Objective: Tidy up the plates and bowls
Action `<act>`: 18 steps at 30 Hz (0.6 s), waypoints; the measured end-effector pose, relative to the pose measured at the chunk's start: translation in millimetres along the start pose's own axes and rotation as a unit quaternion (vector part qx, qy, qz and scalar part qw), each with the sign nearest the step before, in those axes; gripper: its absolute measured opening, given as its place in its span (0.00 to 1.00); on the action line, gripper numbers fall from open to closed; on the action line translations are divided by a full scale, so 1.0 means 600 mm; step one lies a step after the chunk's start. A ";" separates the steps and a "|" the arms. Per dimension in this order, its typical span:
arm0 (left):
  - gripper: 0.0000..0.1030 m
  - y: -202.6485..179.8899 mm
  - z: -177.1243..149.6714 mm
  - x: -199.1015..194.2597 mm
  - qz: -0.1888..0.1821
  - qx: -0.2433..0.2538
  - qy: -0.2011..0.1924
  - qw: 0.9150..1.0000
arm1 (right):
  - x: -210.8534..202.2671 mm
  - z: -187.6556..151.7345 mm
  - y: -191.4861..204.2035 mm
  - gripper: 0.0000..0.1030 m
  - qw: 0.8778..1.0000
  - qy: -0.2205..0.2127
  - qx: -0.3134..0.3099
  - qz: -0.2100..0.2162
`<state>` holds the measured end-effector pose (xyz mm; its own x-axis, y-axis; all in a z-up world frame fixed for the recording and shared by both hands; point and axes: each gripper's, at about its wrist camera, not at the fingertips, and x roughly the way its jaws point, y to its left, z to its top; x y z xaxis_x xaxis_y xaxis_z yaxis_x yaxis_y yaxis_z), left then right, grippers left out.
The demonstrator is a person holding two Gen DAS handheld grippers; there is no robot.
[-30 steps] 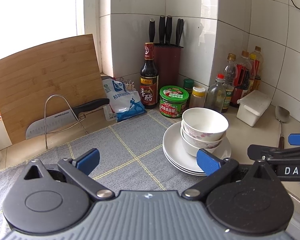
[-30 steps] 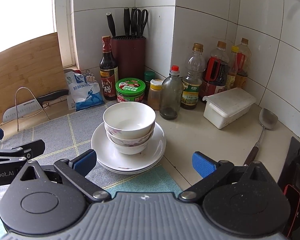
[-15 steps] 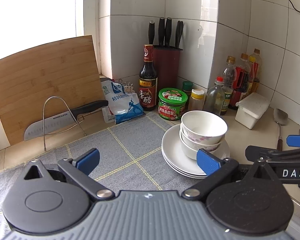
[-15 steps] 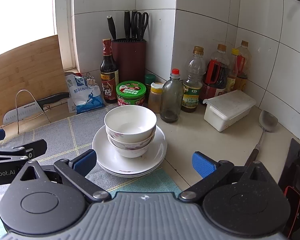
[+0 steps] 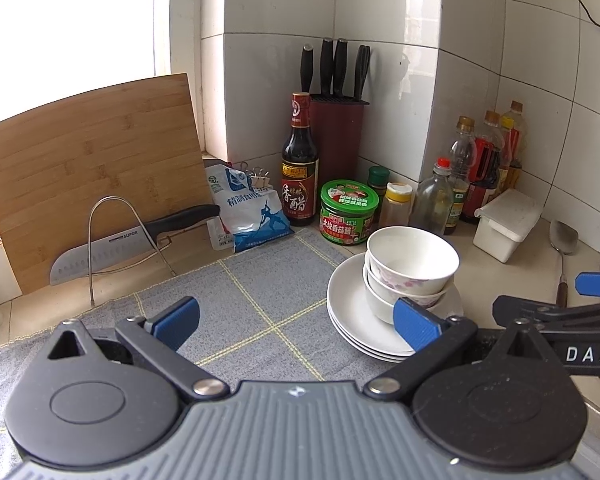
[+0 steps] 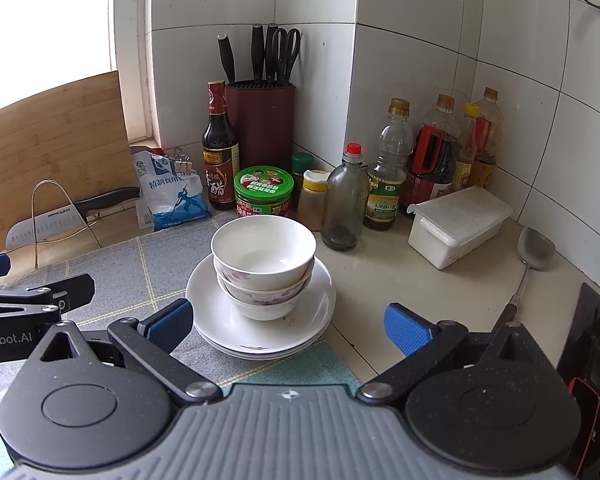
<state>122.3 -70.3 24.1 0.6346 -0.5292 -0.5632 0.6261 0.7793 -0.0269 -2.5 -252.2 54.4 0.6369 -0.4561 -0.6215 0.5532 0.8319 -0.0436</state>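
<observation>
Stack: three white ceramic bowls (image 6: 263,268) are sitting nested on white round plates (image 6: 320,304), before the green-lidded jar (image 6: 263,192) | left tongs (image 5: 296,314) and right tongs (image 6: 288,322): both wide open, holding nothing, backing slightly away from stack | meaning: stacking is looking finished.

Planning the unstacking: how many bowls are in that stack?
3 bowls, nested upright on the stacked white plates at the grey mat's edge; a thinner one could be hidden inside.

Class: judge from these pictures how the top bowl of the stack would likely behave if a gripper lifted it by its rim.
The top bowl looks like glazed ceramic: probably rigid, slippery and breakable. It nests loosely in the bowls below, so it should lift free, though it may drag the one beneath.
</observation>
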 end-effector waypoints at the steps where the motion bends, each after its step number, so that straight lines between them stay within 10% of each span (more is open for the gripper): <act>1: 1.00 0.000 0.000 -0.001 0.000 0.000 -0.001 1.000 | 0.000 0.000 0.000 1.00 1.000 0.000 0.000 -0.001; 18: 1.00 -0.001 0.002 -0.001 0.001 0.001 -0.001 1.000 | -0.003 0.000 0.000 1.00 1.000 -0.004 0.000 -0.002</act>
<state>122.3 -70.9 25.6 0.6366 -0.5280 -0.5621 0.6255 0.7799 -0.0242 -3.7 -251.5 55.6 0.6384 -0.4624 -0.6154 0.5560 0.8298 -0.0468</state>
